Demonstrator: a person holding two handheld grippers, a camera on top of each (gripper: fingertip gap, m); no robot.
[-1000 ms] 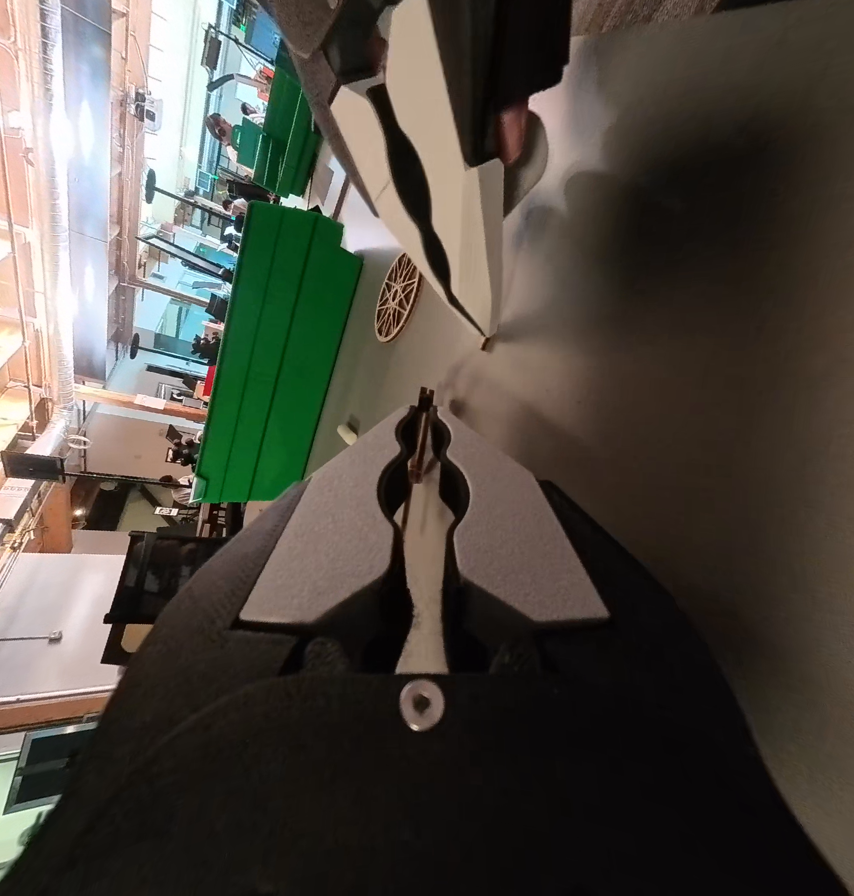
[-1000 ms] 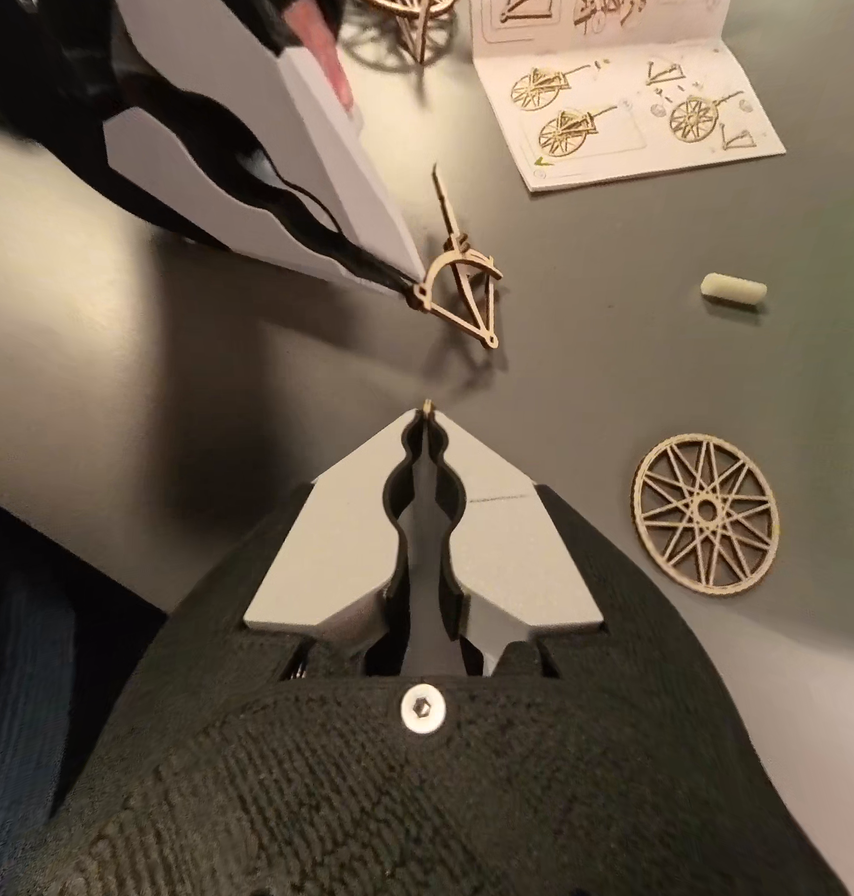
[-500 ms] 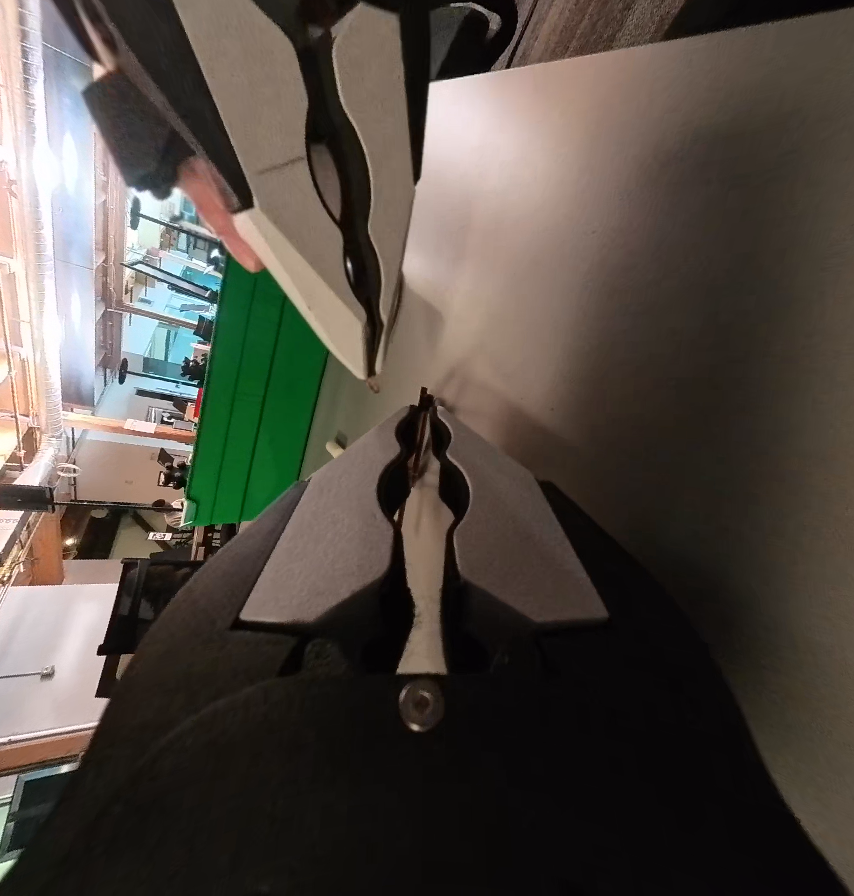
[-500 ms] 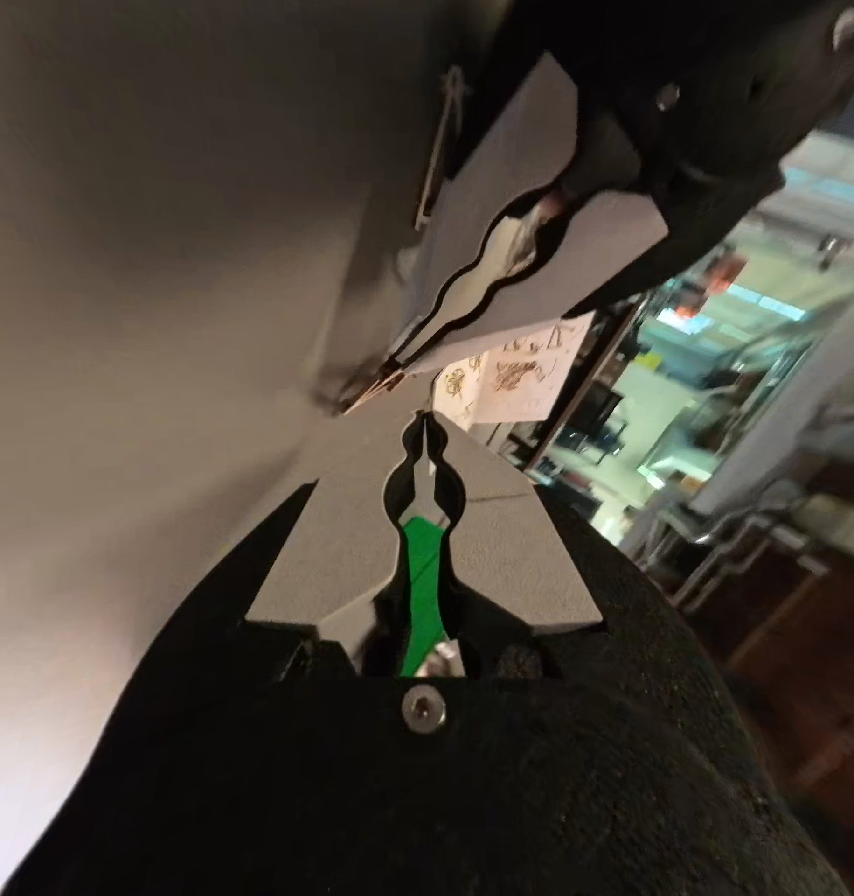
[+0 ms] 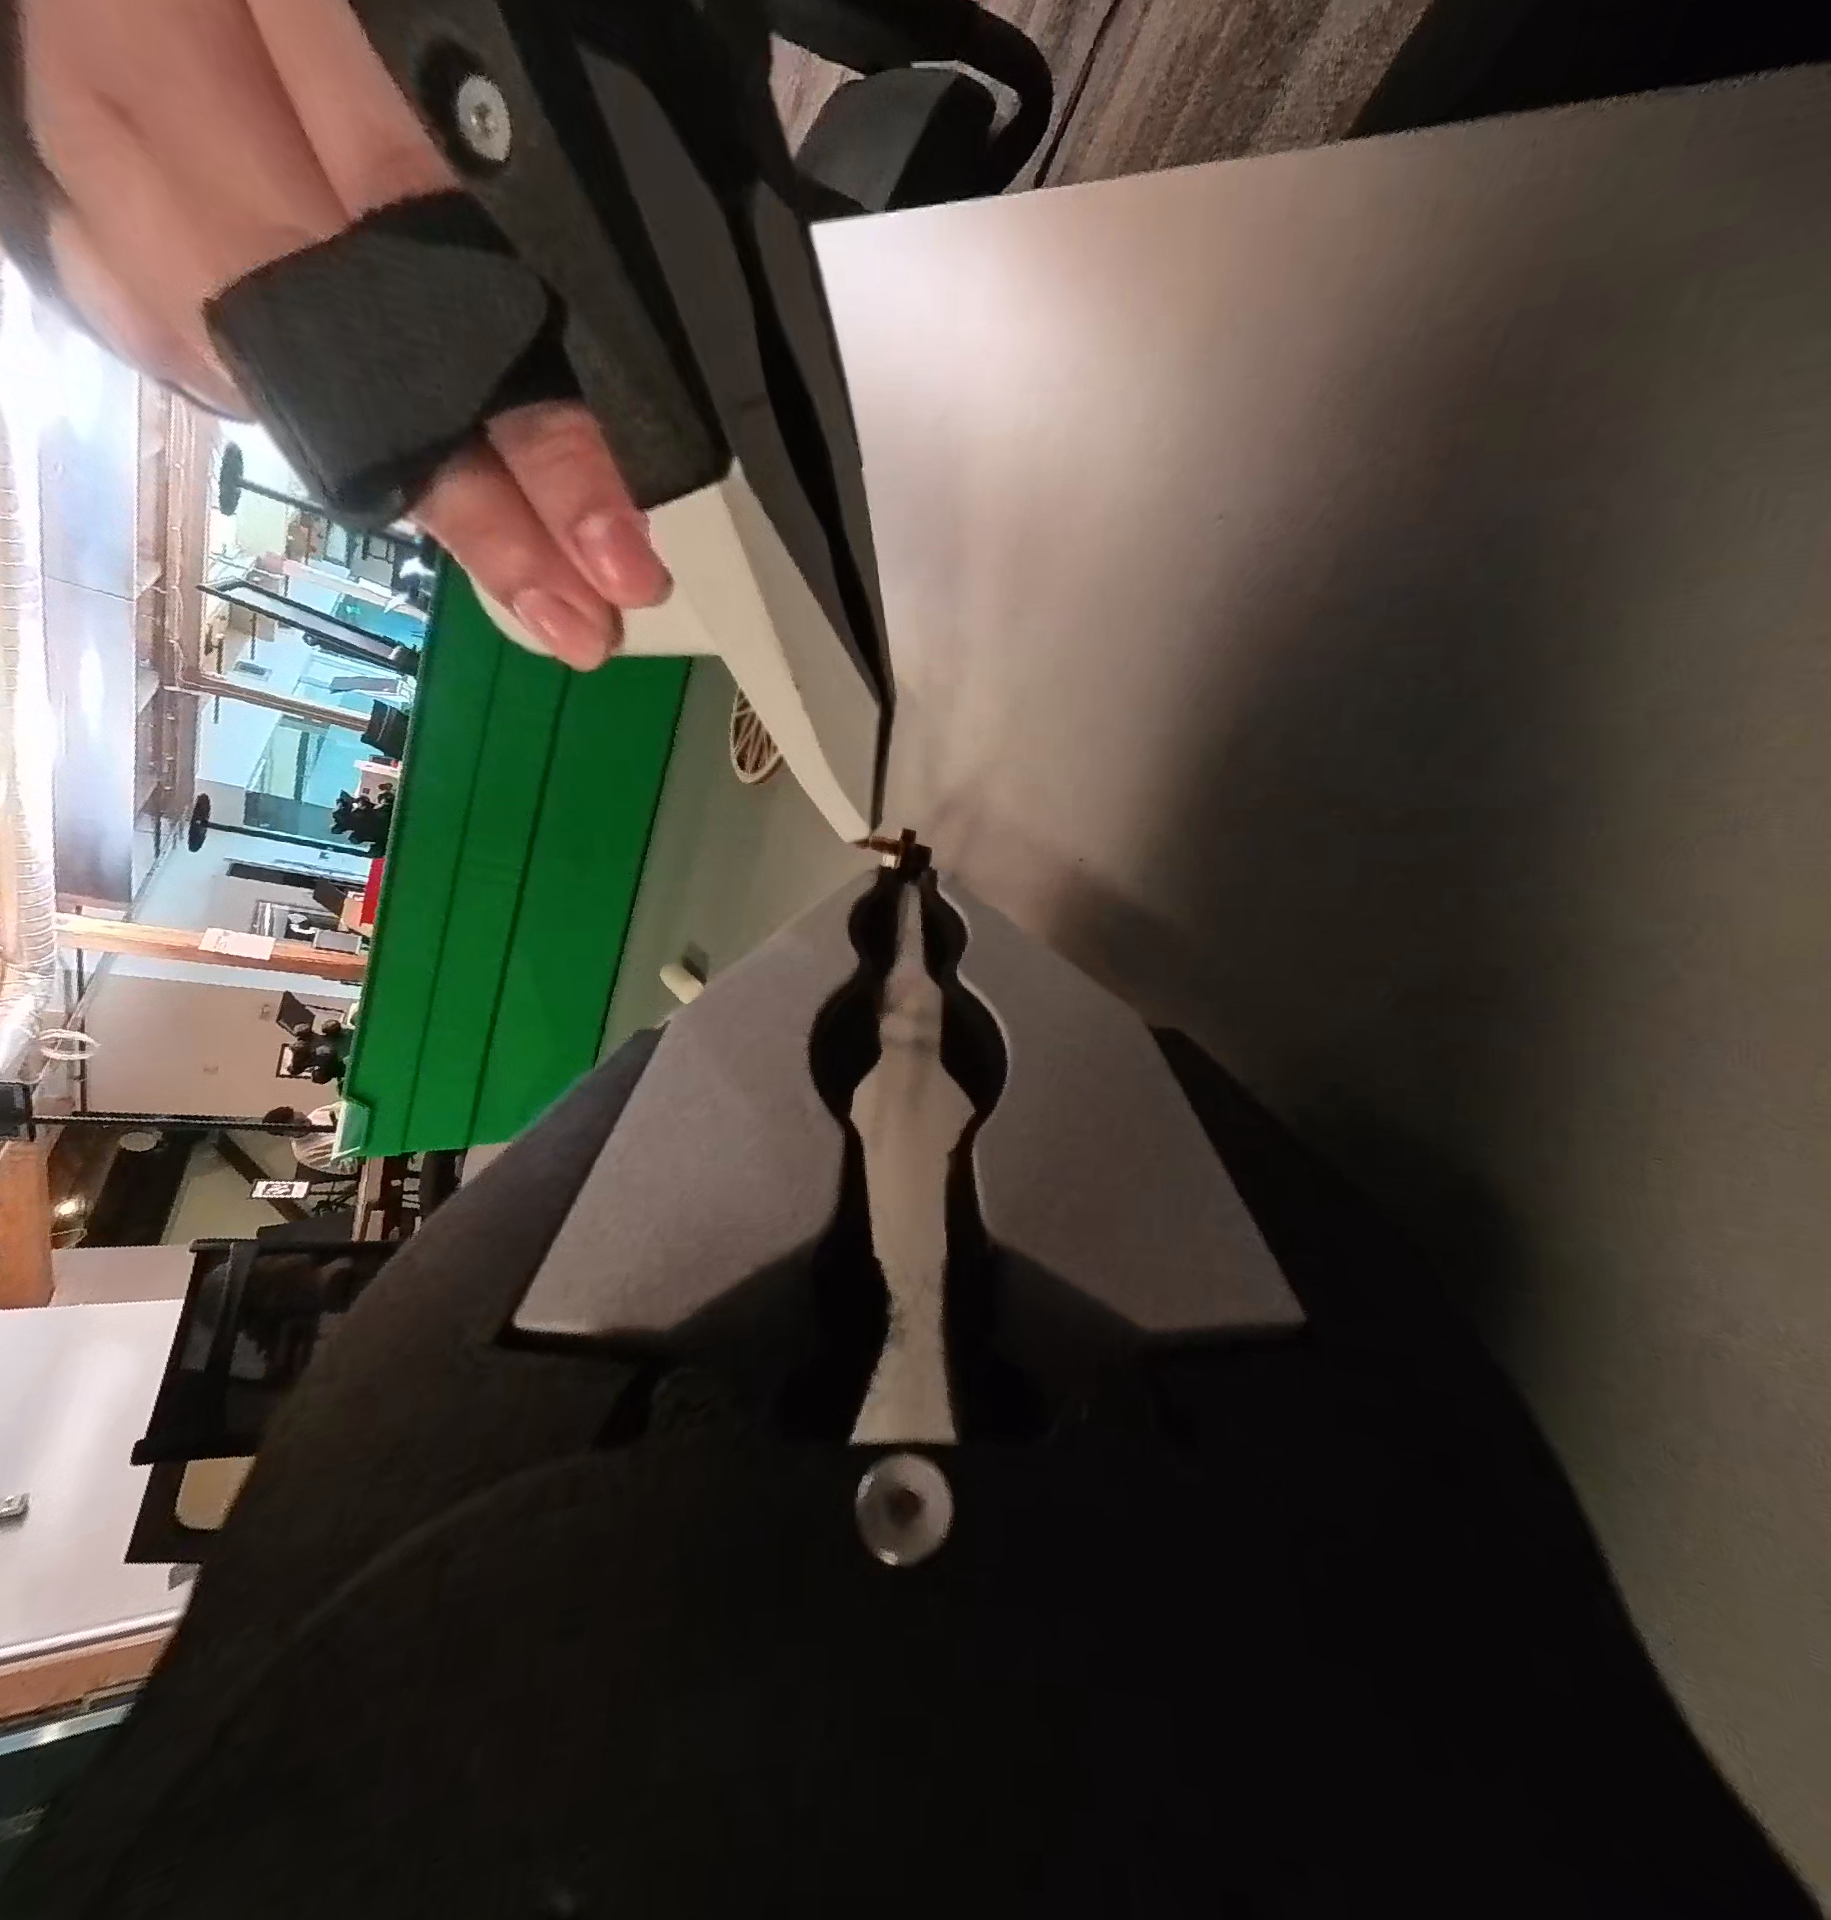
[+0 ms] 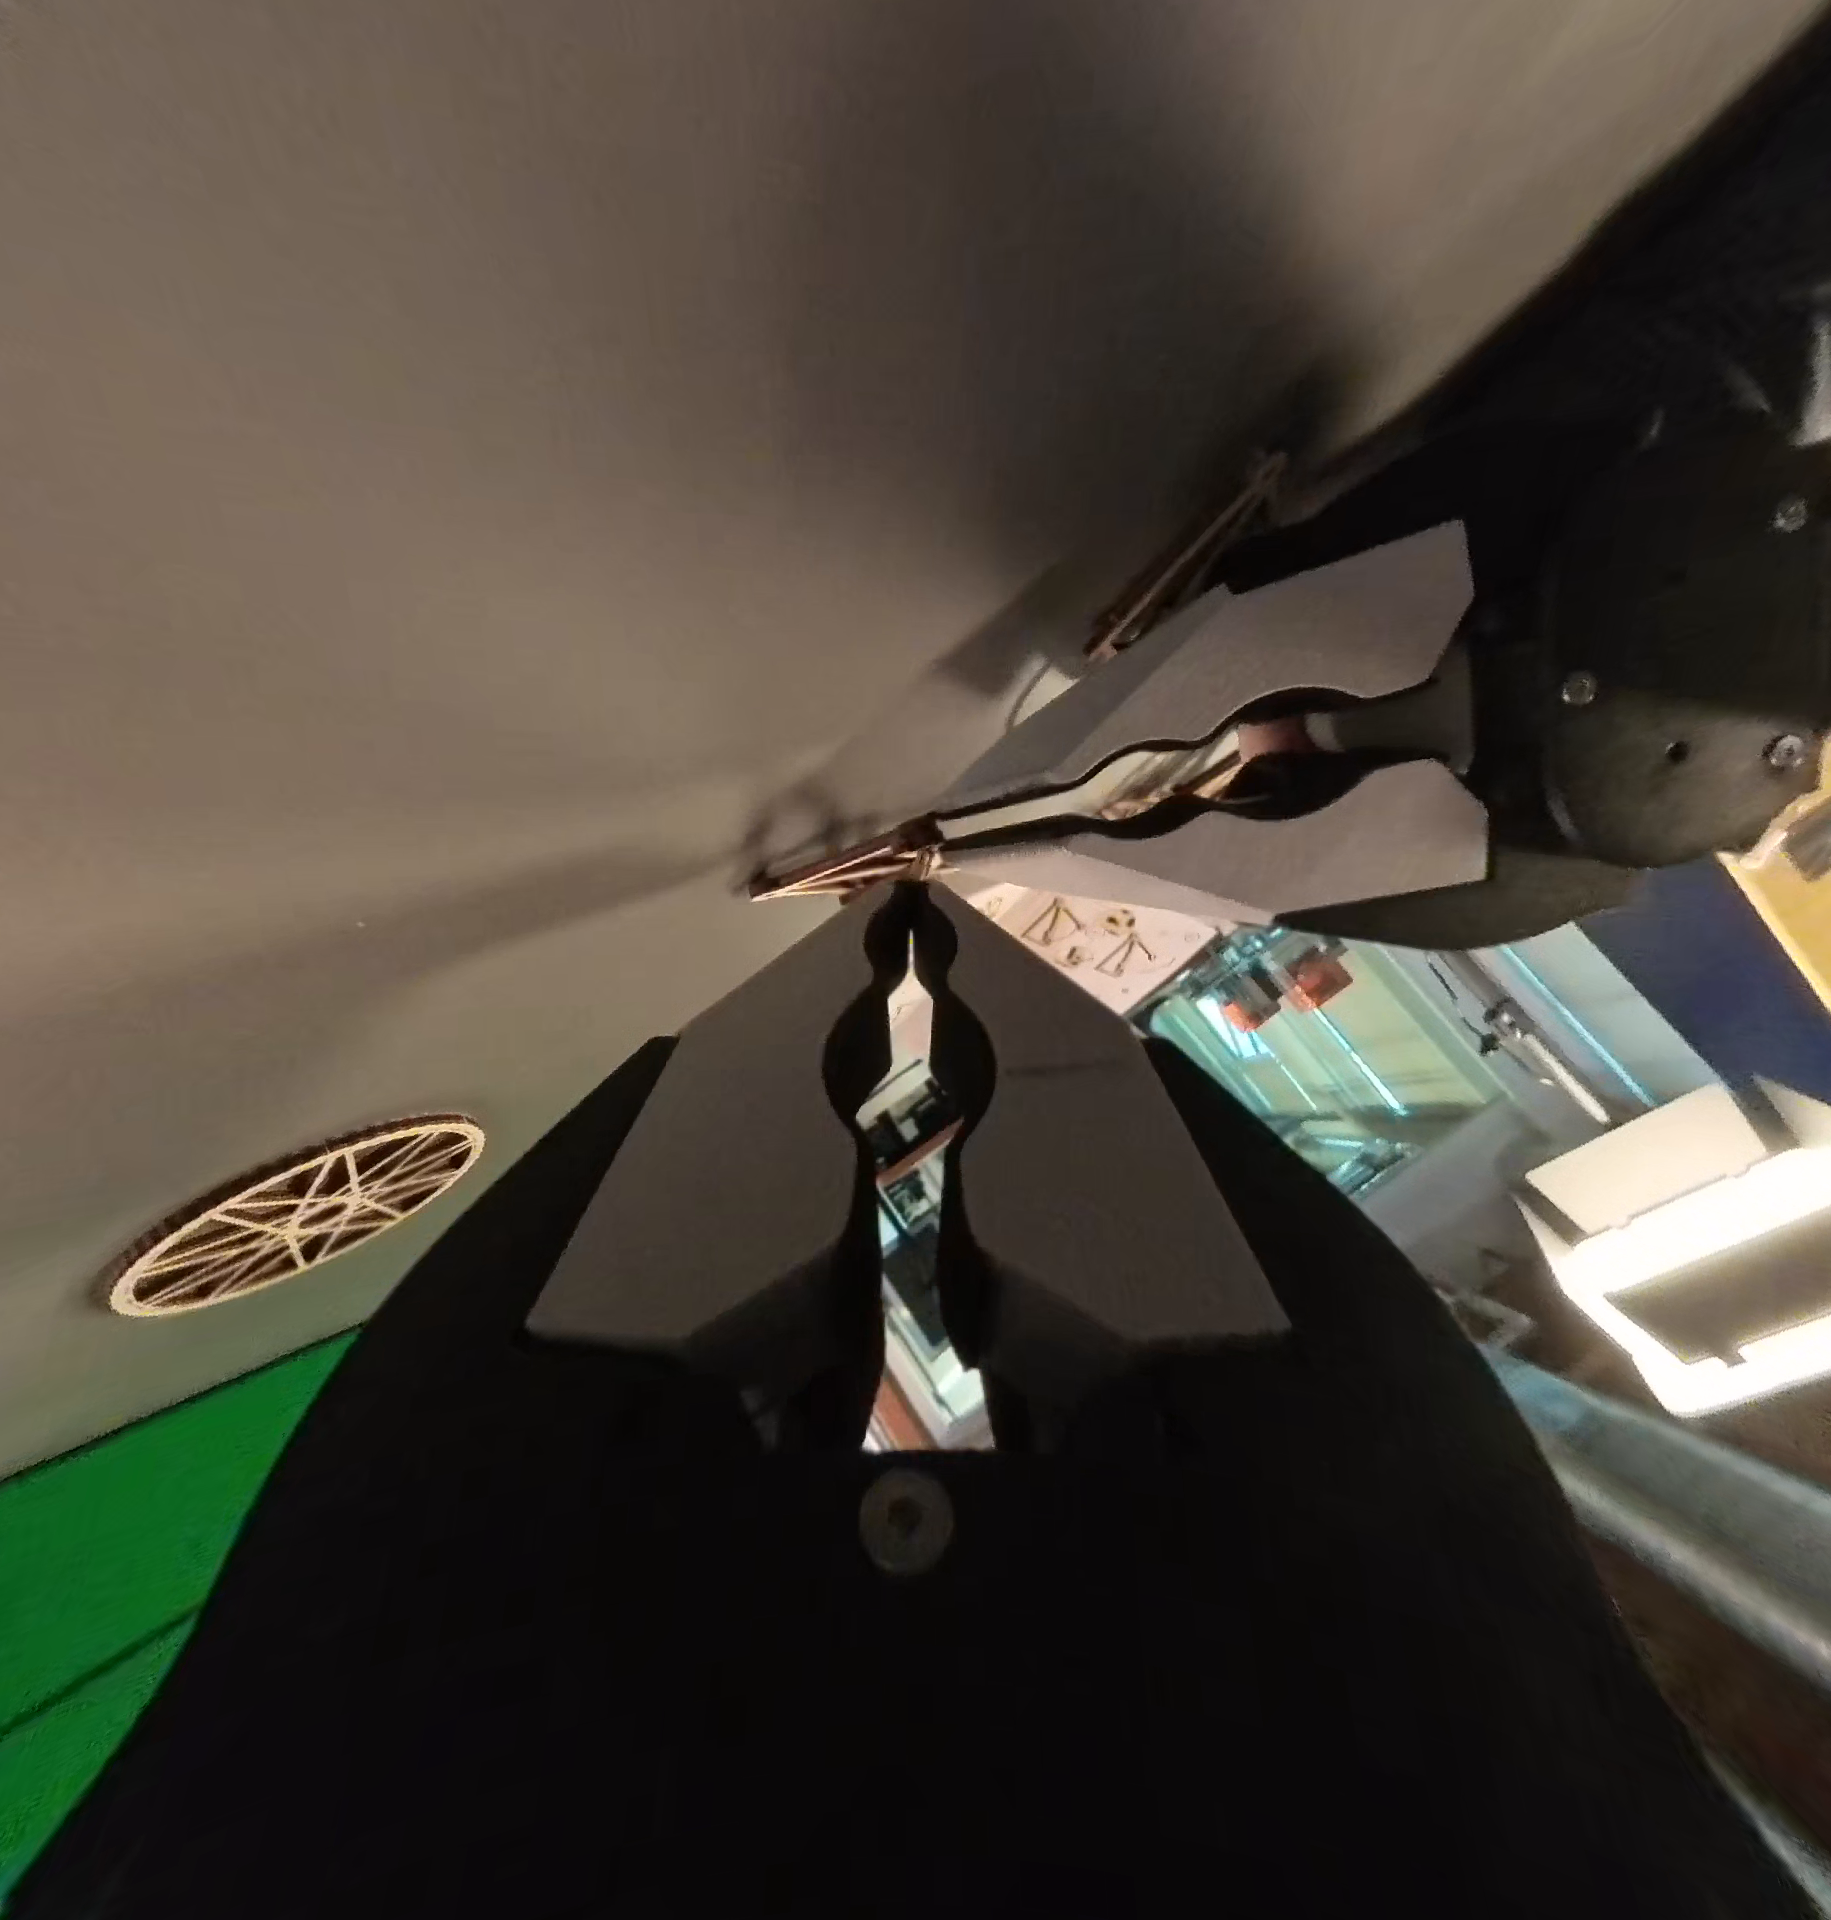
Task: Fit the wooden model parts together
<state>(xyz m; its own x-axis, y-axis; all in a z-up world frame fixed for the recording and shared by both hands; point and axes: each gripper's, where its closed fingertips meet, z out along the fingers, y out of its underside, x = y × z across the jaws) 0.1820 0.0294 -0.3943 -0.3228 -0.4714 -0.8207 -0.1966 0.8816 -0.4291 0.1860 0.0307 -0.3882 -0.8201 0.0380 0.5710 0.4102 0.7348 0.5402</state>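
Tip to tip above a grey table (image 5: 1410, 520), both grippers are pinched closed. Left gripper (image 5: 906, 868) nips a thin wooden frame piece (image 6: 838, 873); right gripper (image 5: 875, 831) clamps a tiny wooden peg (image 5: 890, 844) touching it. Farther off, a spoked wooden wheel (image 6: 298, 1216) lies flat beside a green box (image 5: 506, 883).

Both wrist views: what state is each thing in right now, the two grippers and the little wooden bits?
Left gripper: shut on a thin wooden frame piece, seen edge-on, held off the table.
Right gripper: shut on a tiny wooden piece, tip to tip with the left gripper.
Wooden spoked wheel: lying flat on the grey table, untouched.
Instruction sheet: lying open on the table.
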